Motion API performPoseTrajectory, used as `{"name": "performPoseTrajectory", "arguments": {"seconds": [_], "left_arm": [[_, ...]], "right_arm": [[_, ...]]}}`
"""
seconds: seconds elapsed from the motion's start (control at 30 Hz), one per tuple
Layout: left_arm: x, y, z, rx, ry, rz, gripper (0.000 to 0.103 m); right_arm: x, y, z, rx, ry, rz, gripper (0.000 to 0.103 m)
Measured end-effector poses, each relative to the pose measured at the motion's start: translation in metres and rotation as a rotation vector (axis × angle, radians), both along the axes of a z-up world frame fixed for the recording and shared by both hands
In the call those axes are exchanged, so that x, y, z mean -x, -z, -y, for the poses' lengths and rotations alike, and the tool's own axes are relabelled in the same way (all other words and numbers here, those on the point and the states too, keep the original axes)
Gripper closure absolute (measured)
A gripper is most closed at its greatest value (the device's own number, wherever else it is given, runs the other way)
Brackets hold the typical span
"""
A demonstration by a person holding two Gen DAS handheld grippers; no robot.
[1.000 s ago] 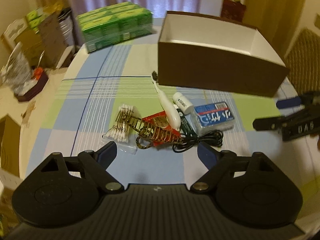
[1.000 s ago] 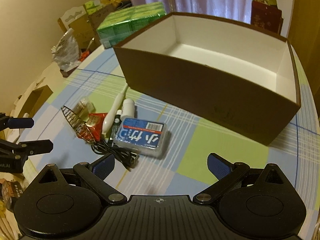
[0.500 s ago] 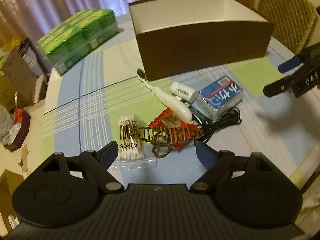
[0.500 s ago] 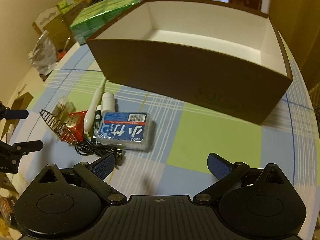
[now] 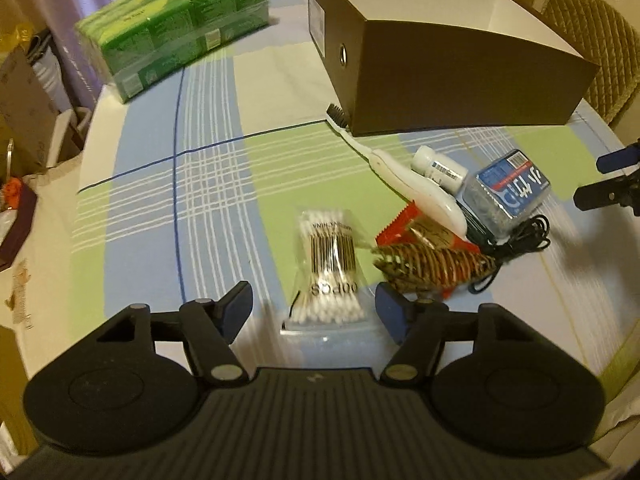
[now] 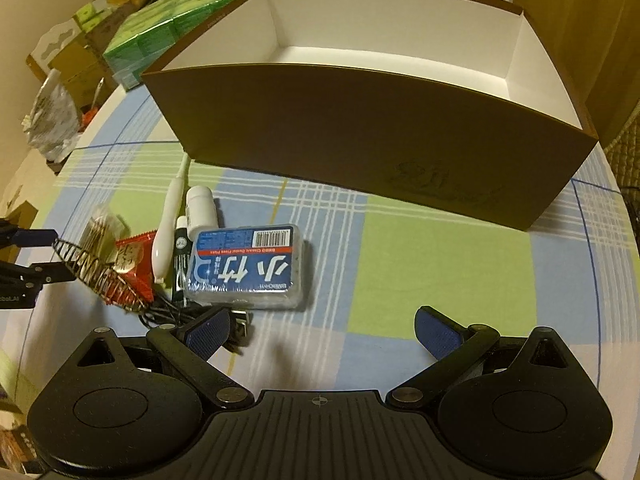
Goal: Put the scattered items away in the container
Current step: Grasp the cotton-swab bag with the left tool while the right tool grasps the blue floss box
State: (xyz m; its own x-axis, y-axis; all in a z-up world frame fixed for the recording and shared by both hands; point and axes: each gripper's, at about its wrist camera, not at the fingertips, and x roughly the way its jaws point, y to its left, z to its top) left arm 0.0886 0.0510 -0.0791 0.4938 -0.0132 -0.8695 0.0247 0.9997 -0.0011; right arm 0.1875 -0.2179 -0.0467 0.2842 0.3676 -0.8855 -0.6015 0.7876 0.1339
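Since a second ago, both of my hand-held grippers have closed in on the pile, and the swab bag (image 5: 326,272) now lies between the spread fingers of my left hand-held gripper (image 5: 314,306), not yet pinched. My right hand-held gripper (image 6: 322,330) hangs spread too, holding nothing, low over the counter (image 6: 436,256) just short of the floss case (image 6: 246,266). All the items still lie on the counter in front of the brown box (image 6: 360,136), which looks empty. The bag is thin and slippery, so I judge a shallow pinch could catch only the film and let it slide out on the lift. The hair clip (image 5: 434,266) sits just beside my left hand-held gripper's right finger and could get snagged or dragged, and the cable (image 5: 516,240) tangled by it might follow. My left view shows the swab bag and the toothbrush (image 5: 400,172) bristles against the box corner; my right view shows the white box interior, which the left barely sees.
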Motion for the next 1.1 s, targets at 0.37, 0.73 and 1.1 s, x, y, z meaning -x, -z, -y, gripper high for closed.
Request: {"name": "performPoseTrajectory", "arguments": {"seconds": [0.37, 0.73, 1.1], "left_arm": [[-0.017, 0.026, -0.017, 0.111, 0.01, 0.012, 0.073], [0.012, 0.011, -0.037, 0.116, -0.115, -0.003, 0.082], [0.025, -0.003, -0.04, 0.095, -0.201, 0.009, 0.082]], "right_arm": [[0.0, 0.002, -0.019, -0.041, 0.01, -0.004, 0.0], [0.0, 0.019, -0.046, -0.057, -0.087, -0.015, 0.0], [0.004, 0.047, -0.066, -0.008, -0.177, 0.054, 0.012]]}}
